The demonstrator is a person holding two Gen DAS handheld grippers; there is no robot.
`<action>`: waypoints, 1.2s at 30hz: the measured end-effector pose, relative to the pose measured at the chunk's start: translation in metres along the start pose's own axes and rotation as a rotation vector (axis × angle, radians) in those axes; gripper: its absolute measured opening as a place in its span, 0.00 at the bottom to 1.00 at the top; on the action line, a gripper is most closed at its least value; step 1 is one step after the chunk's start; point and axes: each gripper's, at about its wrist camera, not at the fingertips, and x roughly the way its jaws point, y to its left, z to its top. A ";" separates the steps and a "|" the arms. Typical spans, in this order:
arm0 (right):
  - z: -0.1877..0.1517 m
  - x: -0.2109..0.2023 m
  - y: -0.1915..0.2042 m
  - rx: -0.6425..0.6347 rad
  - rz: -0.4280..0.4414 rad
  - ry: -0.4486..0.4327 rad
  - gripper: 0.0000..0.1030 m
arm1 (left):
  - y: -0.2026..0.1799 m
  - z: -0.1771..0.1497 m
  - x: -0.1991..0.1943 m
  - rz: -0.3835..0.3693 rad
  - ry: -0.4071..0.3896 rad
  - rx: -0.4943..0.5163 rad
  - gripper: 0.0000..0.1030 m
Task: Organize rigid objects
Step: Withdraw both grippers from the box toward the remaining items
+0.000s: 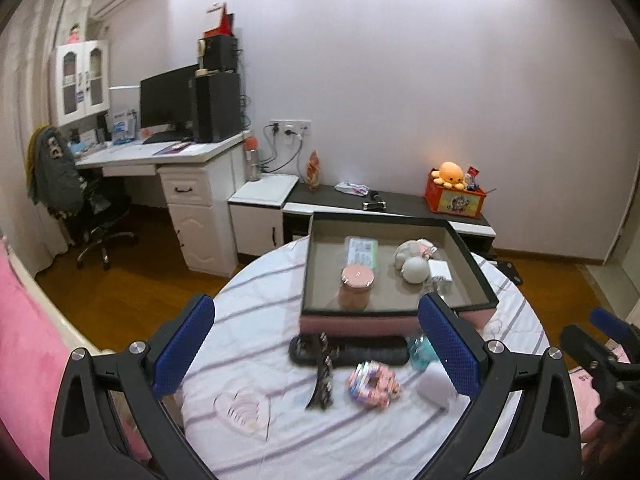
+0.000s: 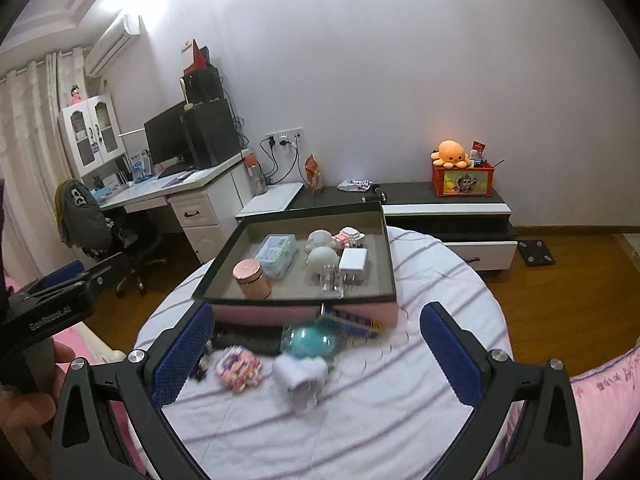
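Note:
A dark-rimmed tray on a pink box (image 1: 472, 256) (image 2: 224, 254) sits at the far side of a round striped table (image 1: 248, 320) (image 2: 420, 420). In it are a pink jar (image 1: 357, 286) (image 2: 252, 279), a clear case (image 2: 277, 255), a white ball (image 1: 414, 270) (image 2: 322, 258) and a white charger (image 2: 353, 264). On the cloth in front lie a black hair clip (image 1: 322, 376), a pink block toy (image 1: 372, 384) (image 2: 238, 368), a teal globe (image 2: 310, 342) and a white object (image 2: 300, 376). My left gripper (image 1: 316, 348) and right gripper (image 2: 316, 352) are open, empty, above these.
A black pad (image 1: 352, 352) lies against the box front. A blue striped item (image 2: 352, 320) lies beside the globe. The right gripper shows at the left view's right edge (image 1: 600, 344). Pink bedding (image 1: 28, 360) flanks the table. Desk, chair and low cabinet stand behind.

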 end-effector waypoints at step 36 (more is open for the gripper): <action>-0.040 0.015 -0.001 -0.013 -0.019 0.117 1.00 | 0.020 -0.079 0.026 0.028 0.164 -0.006 1.00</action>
